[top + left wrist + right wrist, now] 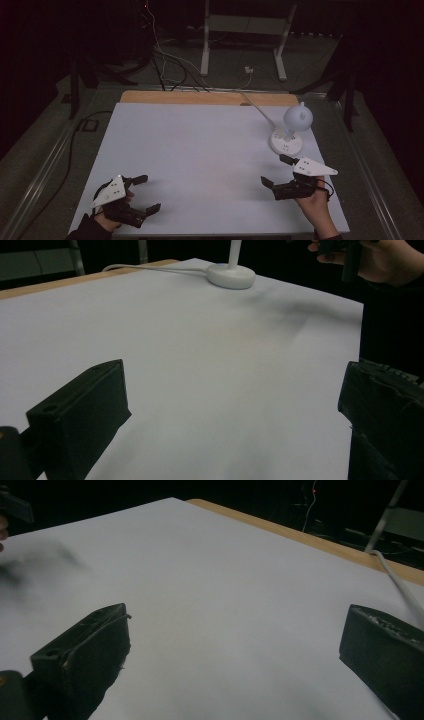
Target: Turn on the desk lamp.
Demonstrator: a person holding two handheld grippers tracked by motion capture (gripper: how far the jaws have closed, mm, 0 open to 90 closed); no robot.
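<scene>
Both tongs are resting low at the near edge of the counter (pixel 200 145), one in each of the person's hands. Left tongs (pixel 148 192) are sitting at the near left corner with their black jaws spread wide apart and nothing between them; the left gripper view is showing the same, with bare white surface lying between the two jaws. Right tongs (pixel 276 170) are sitting at the near right side, jaws likewise gaping and gripping nothing, and the right hand (pixel 314 204) is wrapping around their body. Each is carrying a grey three-cornered plate on top.

A white sheet is covering most of the counter, leaving a strip of wood showing along the far edge (pixel 280 527). A small white desk lamp (pixel 291 128) is standing on the sheet at the far right, beyond the right tongs and well apart from the left ones. Its round base (pixel 231 276) is lying flat on the sheet, and its globe-shaped head is sitting above the base. A white cord (pixel 257 107) is running from the lamp toward the far edge of the counter. Beyond the counter, dark cables and a white metal frame (pixel 245 30) are standing on the floor.
</scene>
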